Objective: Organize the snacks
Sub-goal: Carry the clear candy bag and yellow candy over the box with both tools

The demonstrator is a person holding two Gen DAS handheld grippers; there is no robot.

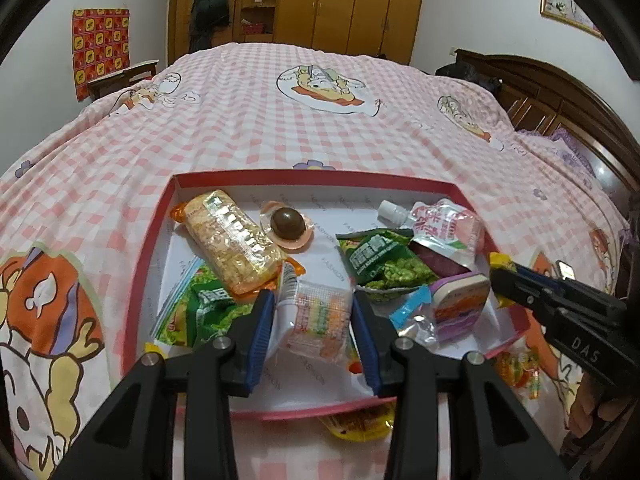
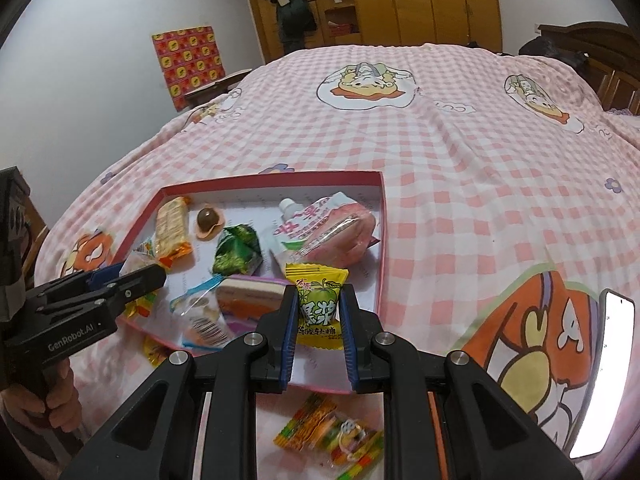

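Note:
A shallow red box (image 1: 312, 175) lies on the bed and holds several snacks: a biscuit pack (image 1: 232, 240), a brown ball sweet (image 1: 286, 223), a green pea bag (image 1: 386, 266), a pink spout pouch (image 1: 448, 222) and a jelly cup (image 1: 460, 304). Over its near half, my left gripper (image 1: 313, 298) is shut on a clear packet of coloured sweets (image 1: 318, 320). My right gripper (image 2: 318, 291) is shut on a yellow and green candy packet (image 2: 320, 312), held above the box's near right corner (image 2: 380, 280).
Loose candy packets (image 2: 328, 436) lie on the pink checked bedspread (image 2: 460, 160) just outside the box's near rim. A phone (image 2: 600, 372) rests on the bed at the right. A dark headboard (image 1: 560, 96) stands far right, with wardrobes (image 1: 352, 4) behind.

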